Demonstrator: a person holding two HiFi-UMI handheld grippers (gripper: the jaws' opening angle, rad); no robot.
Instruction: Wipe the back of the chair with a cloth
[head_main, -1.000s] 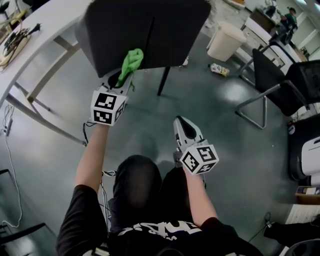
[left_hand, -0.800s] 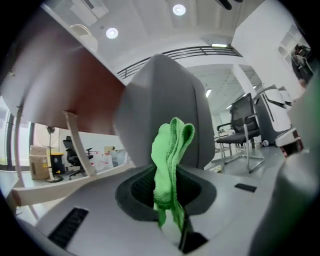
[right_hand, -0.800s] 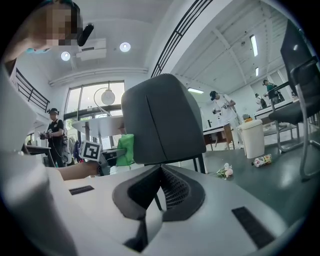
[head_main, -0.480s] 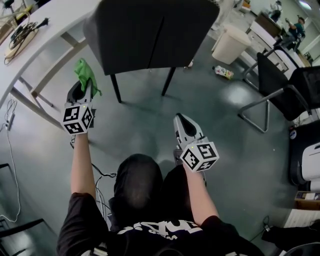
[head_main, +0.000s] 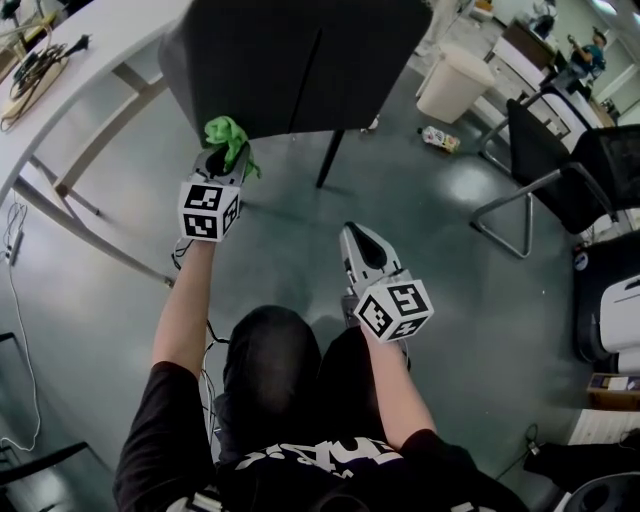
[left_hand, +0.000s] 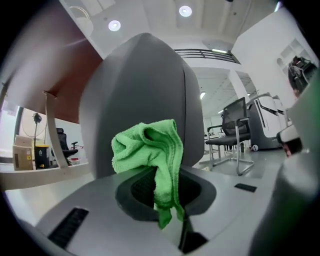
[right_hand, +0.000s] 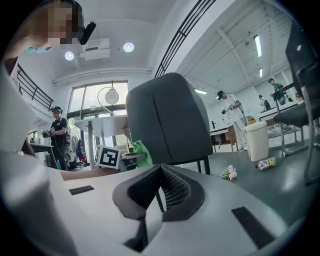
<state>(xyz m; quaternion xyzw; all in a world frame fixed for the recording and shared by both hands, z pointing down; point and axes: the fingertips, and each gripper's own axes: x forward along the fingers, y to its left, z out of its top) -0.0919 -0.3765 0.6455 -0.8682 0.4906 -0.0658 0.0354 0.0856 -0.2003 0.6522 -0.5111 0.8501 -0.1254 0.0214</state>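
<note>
Head view | left gripper (head_main: 224, 152) clenching green cloth (head_main: 228, 132), returned to chair back (head_main: 300, 60) lower edge | another stroke likely | right gripper (head_main: 354, 236) closed, empty

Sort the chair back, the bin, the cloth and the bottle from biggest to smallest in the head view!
1. chair back
2. bin
3. cloth
4. bottle, only a little smaller than the cloth; it lies farther away, so that ranking is unsure.

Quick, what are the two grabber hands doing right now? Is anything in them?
Left gripper: closed on the green cloth, right by the chair back.
Right gripper: closed, with nothing between its jaws.
</note>
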